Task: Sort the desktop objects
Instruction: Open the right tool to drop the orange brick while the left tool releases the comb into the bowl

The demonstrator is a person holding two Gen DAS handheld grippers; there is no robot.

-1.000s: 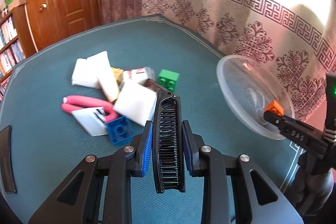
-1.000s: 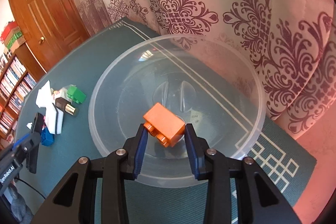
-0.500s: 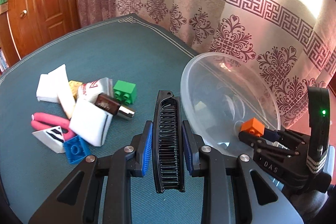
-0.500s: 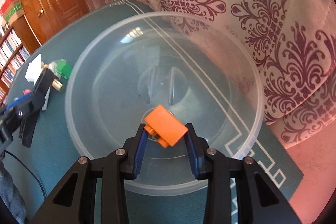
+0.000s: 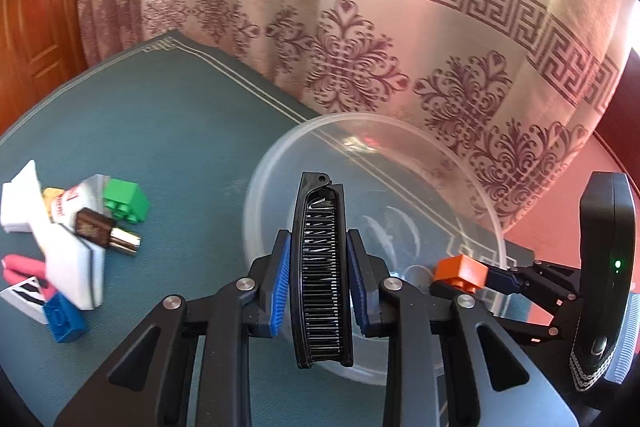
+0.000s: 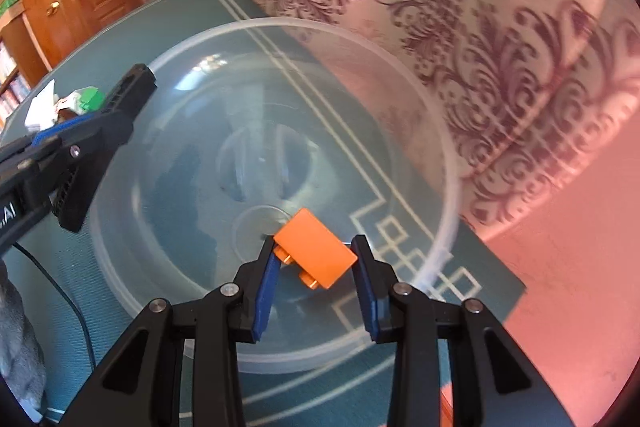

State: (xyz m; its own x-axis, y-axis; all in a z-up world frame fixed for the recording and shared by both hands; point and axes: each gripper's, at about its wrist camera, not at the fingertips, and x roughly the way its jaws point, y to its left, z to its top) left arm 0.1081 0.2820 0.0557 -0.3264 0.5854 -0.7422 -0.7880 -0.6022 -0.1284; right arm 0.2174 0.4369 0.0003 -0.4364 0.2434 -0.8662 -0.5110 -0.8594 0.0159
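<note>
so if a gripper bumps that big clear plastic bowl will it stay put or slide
The clear plastic bowl looks thin-walled and holds nothing yet, so it is probably light and would likely slide on the teal table mat. Its wide, low shape makes tipping unlikely. The thin rim may flex if pinched.

Black comb (image 5: 322,267) over clear bowl (image 5: 472,163)

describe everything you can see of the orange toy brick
The orange plastic toy brick is a small rectangular building block with smooth faces; two round studs show on its lower side. It is tilted, clamped between the blue pads of the right tongs, above the inside of the clear round plastic bowl. Only the pads appear to touch it.
</note>
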